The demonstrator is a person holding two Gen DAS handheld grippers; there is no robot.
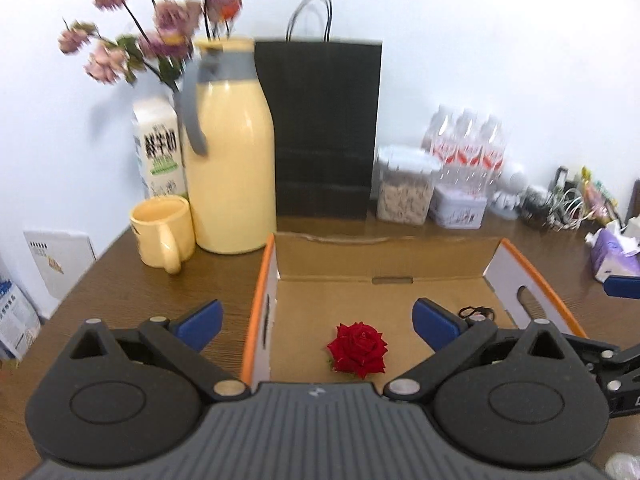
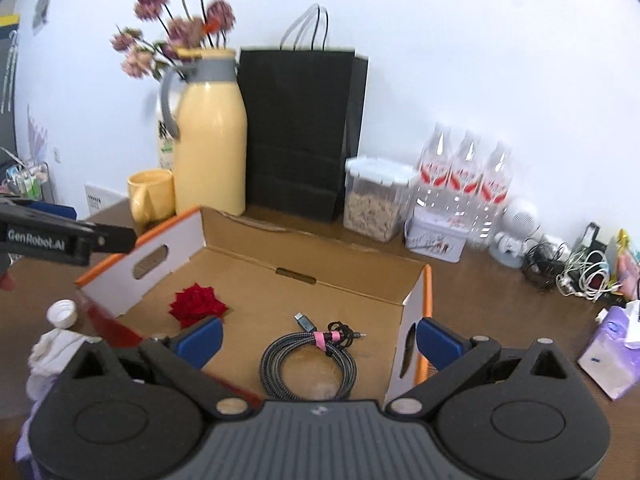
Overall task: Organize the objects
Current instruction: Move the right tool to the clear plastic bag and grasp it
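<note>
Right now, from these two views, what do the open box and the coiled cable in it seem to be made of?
Open box: cardboard, probably corrugated; matte brown inside, white outer walls with orange edges, folded flaps. Coiled cable: likely a braided fabric sleeve, shown by its speckled black-and-white weave, held by a pink strap.

Both views are brightly and evenly lit, and the white wall (image 1: 480, 40) is washed nearly to blank. Shadows are soft: a faint one lies on the wall behind the pink flowers (image 1: 160, 24). Motion blur smears those flowers and the yellow jug (image 1: 228, 152) (worst in the left wrist view). Small highlights glint on the water bottles (image 2: 464, 176). Fisheye distortion bows the desk (image 1: 120, 280) edges, and the frame corners go dark.
</note>
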